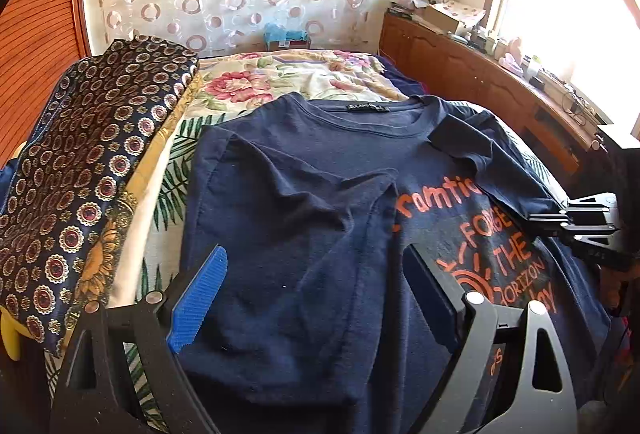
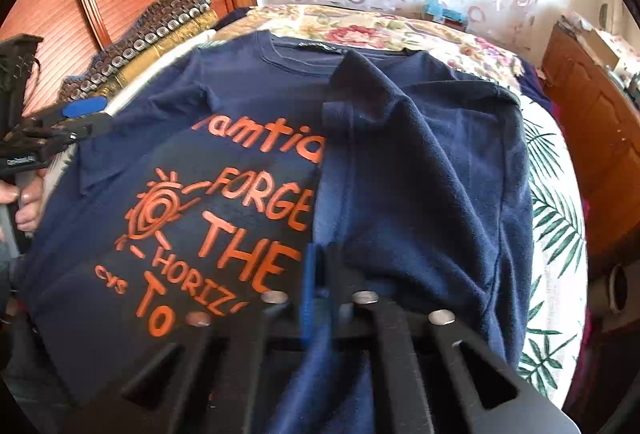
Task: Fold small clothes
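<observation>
Right gripper (image 2: 320,274) pinching folded edge of navy T-shirt (image 2: 420,194); left gripper (image 1: 316,274) spread wide, hovering above T-shirt.

navy t-shirt, half folded

a navy t-shirt (image 1: 304,194) with orange lettering lies front up on the bed, collar toward the far end. one side and its sleeve are folded over the chest, covering part of the print; the fabric is rumpled.
</observation>
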`<action>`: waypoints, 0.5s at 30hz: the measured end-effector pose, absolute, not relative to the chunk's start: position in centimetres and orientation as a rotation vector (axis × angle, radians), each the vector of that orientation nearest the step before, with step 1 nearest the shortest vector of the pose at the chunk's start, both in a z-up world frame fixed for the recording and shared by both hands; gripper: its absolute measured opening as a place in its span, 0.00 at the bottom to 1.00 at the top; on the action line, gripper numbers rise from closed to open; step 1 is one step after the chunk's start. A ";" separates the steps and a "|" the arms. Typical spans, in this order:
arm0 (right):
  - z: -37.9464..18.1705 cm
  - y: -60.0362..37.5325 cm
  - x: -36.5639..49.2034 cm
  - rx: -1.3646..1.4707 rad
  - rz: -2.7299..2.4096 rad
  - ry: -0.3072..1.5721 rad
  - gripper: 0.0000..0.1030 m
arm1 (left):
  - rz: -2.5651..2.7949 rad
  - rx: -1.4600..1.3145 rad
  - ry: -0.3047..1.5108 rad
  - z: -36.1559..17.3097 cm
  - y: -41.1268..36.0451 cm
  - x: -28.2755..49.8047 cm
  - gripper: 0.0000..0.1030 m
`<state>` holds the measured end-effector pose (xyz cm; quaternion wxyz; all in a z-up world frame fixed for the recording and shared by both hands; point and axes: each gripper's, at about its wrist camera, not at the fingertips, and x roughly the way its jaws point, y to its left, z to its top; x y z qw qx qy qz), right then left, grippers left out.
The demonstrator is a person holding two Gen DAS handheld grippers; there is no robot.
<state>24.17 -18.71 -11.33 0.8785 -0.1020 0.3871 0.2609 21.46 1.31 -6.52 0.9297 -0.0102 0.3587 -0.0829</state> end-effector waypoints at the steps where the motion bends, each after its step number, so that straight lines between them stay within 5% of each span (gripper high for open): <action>1: -10.9 -19.1 23.6 -0.202 0.549 0.800 0.02 | -0.165 -0.019 0.730 -6.4 1.4 21.5 0.87; 12: -10.0 -20.1 21.3 -0.204 0.631 0.782 0.02 | -0.124 -0.012 0.704 -5.0 3.8 23.4 0.87; 15: -9.7 -20.3 21.2 -0.212 0.614 0.775 0.05 | -0.125 -0.002 0.724 -4.7 4.3 24.8 0.80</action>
